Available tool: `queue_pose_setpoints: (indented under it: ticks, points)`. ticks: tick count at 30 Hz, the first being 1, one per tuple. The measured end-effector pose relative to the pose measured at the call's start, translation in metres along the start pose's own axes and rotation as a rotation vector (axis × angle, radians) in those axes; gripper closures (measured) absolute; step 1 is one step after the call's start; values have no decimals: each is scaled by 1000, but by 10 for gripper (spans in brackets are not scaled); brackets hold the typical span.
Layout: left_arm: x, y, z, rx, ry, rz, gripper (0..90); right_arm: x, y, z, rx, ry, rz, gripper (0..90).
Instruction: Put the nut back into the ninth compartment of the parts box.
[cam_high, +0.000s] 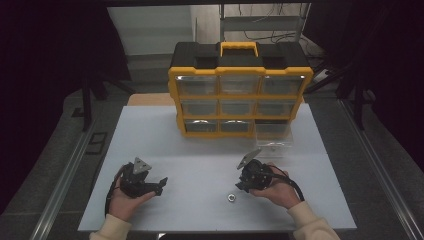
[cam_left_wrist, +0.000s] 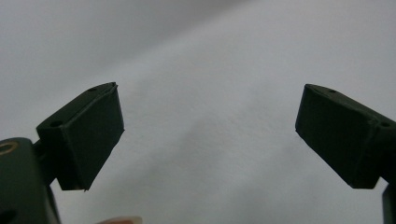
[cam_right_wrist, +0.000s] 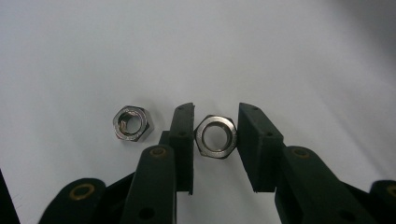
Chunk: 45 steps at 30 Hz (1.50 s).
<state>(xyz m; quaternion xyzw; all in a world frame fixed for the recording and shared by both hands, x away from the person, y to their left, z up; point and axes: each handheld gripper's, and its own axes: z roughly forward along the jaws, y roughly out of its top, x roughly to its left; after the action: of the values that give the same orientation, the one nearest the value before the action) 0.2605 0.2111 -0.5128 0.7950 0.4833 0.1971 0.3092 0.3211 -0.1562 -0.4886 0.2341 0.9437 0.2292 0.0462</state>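
On the white counter (cam_high: 165, 150), toward six o'clock, a person's two hands each hold a set of black tongs. The right tongs (cam_right_wrist: 215, 135) sit at about five o'clock and are pinching a steel hex nut (cam_right_wrist: 215, 136) between their pads, one pad on each of two opposite flats, with the bore facing the camera. A second hex nut (cam_right_wrist: 133, 123) lies loose on the counter just beside the left pad, apart from it; from above it shows as a small bright ring (cam_high: 231, 198) near the right hand. The left tongs (cam_left_wrist: 205, 135) rest at about seven o'clock, spread wide over bare counter with nothing between them. At twelve o'clock stands a yellow-and-black drawer cabinet (cam_high: 240, 90), and a clear drawer (cam_high: 272, 135) sits out in front of its lower right corner. The nut looks small, hard and smooth, so I would judge it light but apt to slip or twist if squeezed on its corners; the flats are the place to hold it, as now, and a loose grip could let it drop and roll.
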Motion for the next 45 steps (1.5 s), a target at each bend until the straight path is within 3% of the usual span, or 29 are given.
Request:
queue_pose_setpoints:
  ticks: [45]
  points:
    - [0,0,1,1,1,5,82,-28,-3,-60,-165,-89,76,681]
